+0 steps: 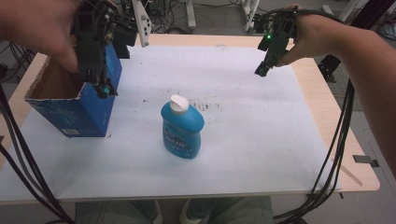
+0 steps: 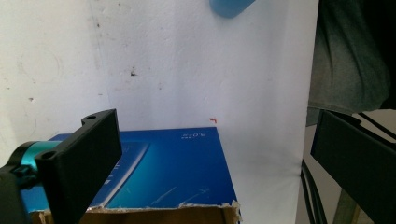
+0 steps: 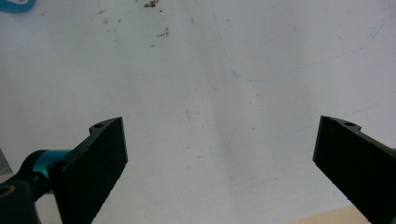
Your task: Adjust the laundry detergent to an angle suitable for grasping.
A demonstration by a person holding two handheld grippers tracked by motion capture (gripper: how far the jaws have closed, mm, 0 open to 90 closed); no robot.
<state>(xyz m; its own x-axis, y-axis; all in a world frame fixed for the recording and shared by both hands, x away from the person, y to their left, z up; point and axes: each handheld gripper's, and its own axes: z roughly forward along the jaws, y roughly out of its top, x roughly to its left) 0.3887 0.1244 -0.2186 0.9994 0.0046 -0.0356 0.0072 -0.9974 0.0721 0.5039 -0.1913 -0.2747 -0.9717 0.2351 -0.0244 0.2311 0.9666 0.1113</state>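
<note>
Nearest the person, the blue bottle [image 1: 182, 130] with its white flip cap [image 1: 179, 104] stands upright near the middle of the white desk [image 1: 261, 154], apart from both tools and with bare surface all round it. To its left and a little farther back sits the open blue cardboard box [image 1: 77, 112], torn brown rim up, close to the desk's left edge. The left gripper [image 1: 103, 86] hangs over the box's right wall with its fingers [image 2: 86, 158] spread wide and nothing between them; in the left gripper view the box's blue face [image 2: 177, 168] and ragged edge lie just below them. The right gripper [image 1: 262, 70] hovers high over the far right part of the desk, well apart from the bottle, its fingers [image 3: 95, 158] likewise wide apart and empty above plain white surface. The work looks to be at its start: neither tool has taken hold, and the likely job is getting the bottle into the box. The next move probably calls for one gripper to come down to the bottle and close across its narrower sides below the cap, while the other steadies the box. Room is generous on the right and in front; the left is tighter, with the box wall, the desk edge and the trailing cables [image 1: 18, 154] close by. The wooden rim [image 1: 327, 107] marks the right limit.
</note>
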